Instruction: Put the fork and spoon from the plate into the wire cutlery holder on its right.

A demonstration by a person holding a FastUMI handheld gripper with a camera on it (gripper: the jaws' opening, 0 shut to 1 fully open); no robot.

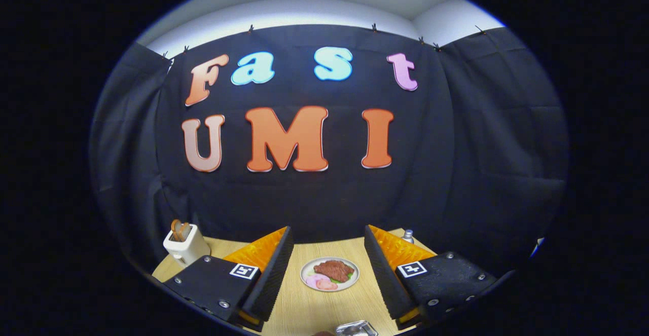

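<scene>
The gripper point(328, 270) is held wide open with nothing grasped, and the plate point(329, 274) of food is framed between its fingers, ahead on the table point(314, 310).

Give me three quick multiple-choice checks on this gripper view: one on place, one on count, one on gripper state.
1. Where is the round white plate of food?
A. On the wooden table, between the fingers
B. Beside the toaster
C. Against the black cloth

2. How many slices stand in the white toaster?
A. None
B. Two
C. Five

3. What state is the gripper in?
A. Shut on the plate
B. Shut on nothing
C. Open, holding nothing

Answers: 1 A, the plate lies in the gap between both fingers; 2 B, two brown slices stick out on top; 3 C, the fingers stand wide apart and touch nothing.
</scene>
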